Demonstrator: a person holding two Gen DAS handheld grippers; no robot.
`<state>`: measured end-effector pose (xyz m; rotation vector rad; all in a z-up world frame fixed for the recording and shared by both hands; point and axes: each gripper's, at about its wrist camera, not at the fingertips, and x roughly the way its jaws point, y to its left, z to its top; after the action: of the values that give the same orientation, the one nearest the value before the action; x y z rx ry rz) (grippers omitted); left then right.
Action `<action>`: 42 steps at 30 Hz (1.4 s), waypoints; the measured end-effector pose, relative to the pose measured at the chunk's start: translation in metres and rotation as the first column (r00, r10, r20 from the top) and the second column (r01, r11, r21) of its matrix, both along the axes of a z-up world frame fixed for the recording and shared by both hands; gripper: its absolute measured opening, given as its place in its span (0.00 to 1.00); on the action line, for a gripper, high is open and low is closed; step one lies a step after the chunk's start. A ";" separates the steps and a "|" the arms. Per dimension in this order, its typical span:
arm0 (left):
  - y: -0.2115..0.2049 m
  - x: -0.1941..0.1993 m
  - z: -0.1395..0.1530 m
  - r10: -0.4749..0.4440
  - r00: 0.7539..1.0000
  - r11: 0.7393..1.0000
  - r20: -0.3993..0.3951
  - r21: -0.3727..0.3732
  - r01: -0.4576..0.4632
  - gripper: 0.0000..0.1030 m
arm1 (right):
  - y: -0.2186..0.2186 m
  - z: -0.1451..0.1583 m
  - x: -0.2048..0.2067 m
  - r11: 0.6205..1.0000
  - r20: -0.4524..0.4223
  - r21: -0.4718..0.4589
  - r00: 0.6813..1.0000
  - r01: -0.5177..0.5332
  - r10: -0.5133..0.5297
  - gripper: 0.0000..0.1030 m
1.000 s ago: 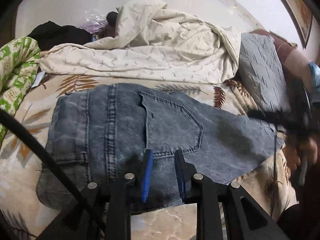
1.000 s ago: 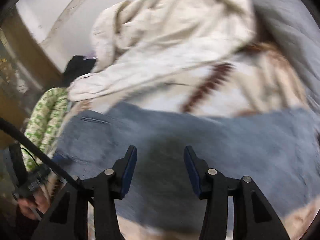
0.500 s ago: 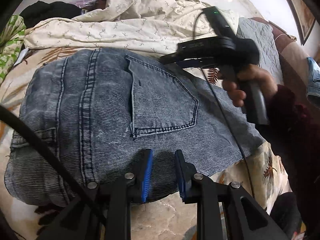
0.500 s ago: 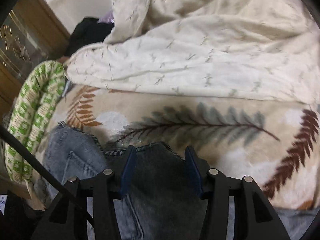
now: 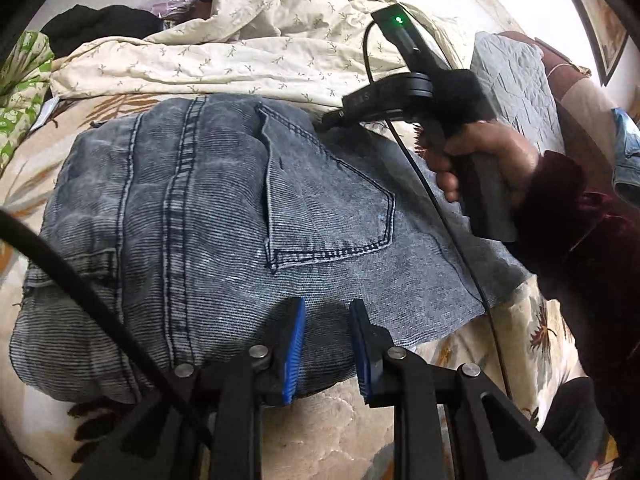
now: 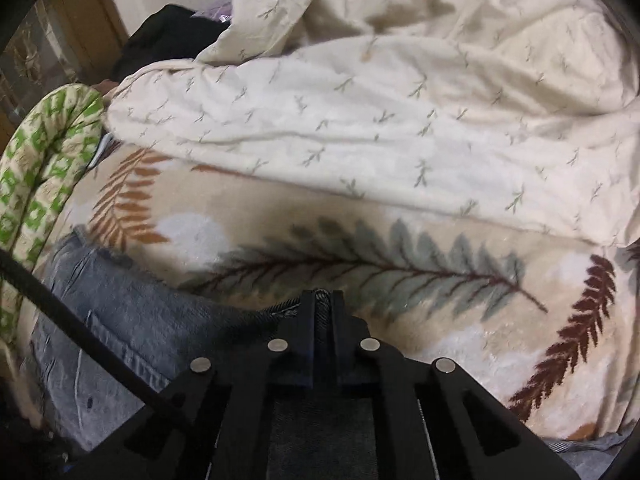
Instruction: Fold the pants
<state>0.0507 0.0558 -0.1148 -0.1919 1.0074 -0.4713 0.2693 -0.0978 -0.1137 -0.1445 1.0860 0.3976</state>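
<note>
Grey-blue denim pants [image 5: 208,216] lie back-pocket up on a leaf-print blanket [image 5: 344,436]. My left gripper [image 5: 326,344] is open, its blue-padded fingers just above the pants' near edge. My right gripper [image 6: 322,300] is shut on the far edge of the pants [image 6: 132,320], denim pinched between its fingers. It also shows in the left wrist view [image 5: 332,118], held by a hand at the pants' far right edge.
A cream duvet [image 5: 256,56] is heaped behind the pants. A green patterned quilt [image 6: 44,160] lies at the left. A grey quilted pillow [image 5: 516,92] sits at the right. Dark clothes [image 5: 100,24] lie at the back.
My right gripper has closed on the pants' far edge; it was open half a second ago. The left gripper has stayed open near the near edge.
</note>
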 end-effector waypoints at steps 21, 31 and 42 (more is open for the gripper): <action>-0.002 -0.015 0.029 -0.010 0.985 0.998 0.174 0.065 -0.002 0.54 | -0.181 0.111 -0.119 0.867 0.061 0.389 0.931 0.311 -0.361 0.45; -0.058 -0.029 0.043 -0.076 0.977 0.997 0.201 0.011 0.076 0.56 | -0.396 0.101 -0.319 0.486 -0.066 0.603 0.646 0.633 -0.760 0.52; -0.154 -0.032 0.102 -0.232 0.938 0.971 0.259 0.116 0.208 0.61 | -0.431 0.028 -0.317 0.212 -0.298 0.742 0.596 0.636 -0.746 0.52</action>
<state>0.0185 -0.0986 -0.0130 0.0655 0.7808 -0.6380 -0.0482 -0.5288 -0.0859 1.1466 0.6314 -0.0071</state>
